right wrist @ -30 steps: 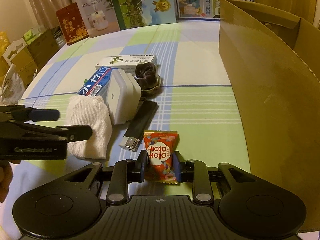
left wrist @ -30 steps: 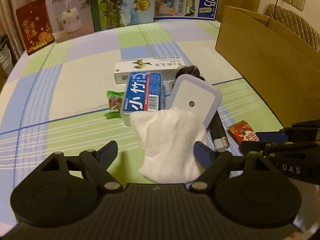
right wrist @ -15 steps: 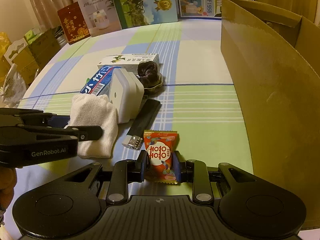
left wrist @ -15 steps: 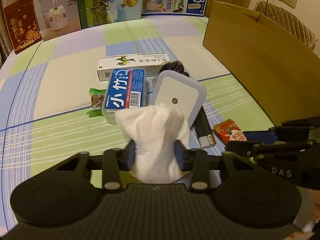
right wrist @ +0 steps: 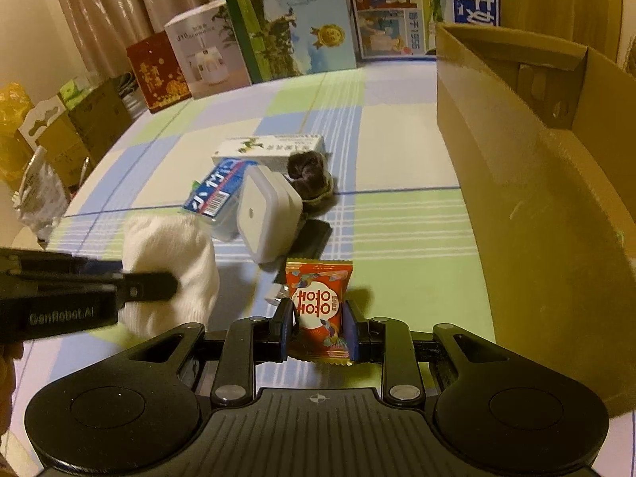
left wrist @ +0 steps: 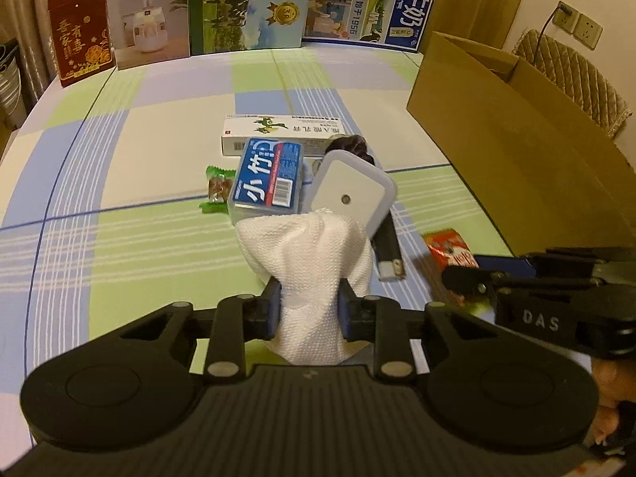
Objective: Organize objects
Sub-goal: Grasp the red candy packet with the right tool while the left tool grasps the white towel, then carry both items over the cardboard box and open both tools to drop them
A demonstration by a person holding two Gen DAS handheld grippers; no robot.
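My left gripper [left wrist: 309,310] is shut on a white cloth [left wrist: 314,262], lifted off the checked tablecloth; the same cloth [right wrist: 171,266] shows at the left of the right wrist view. My right gripper [right wrist: 319,328] is shut on a red candy packet [right wrist: 318,302], also seen as the red packet [left wrist: 449,248] beside the left gripper. Behind lie a blue-labelled box [left wrist: 268,177], a white lidded case [left wrist: 351,194] leaning up, a black lighter-like stick [left wrist: 387,246], a white medicine carton [left wrist: 284,135], a dark hair tie [right wrist: 308,167] and a green candy [left wrist: 216,190].
A tall open cardboard box [right wrist: 536,183] fills the right side. Several printed boxes [left wrist: 246,4] stand in a row along the table's far edge. Cartons and bags [right wrist: 59,131] sit beyond the left edge. Bare tablecloth [left wrist: 119,246] lies to the left of the pile.
My left gripper shut on the white cloth and lifted it up. My right gripper kept the red candy packet and rose off the table with it.
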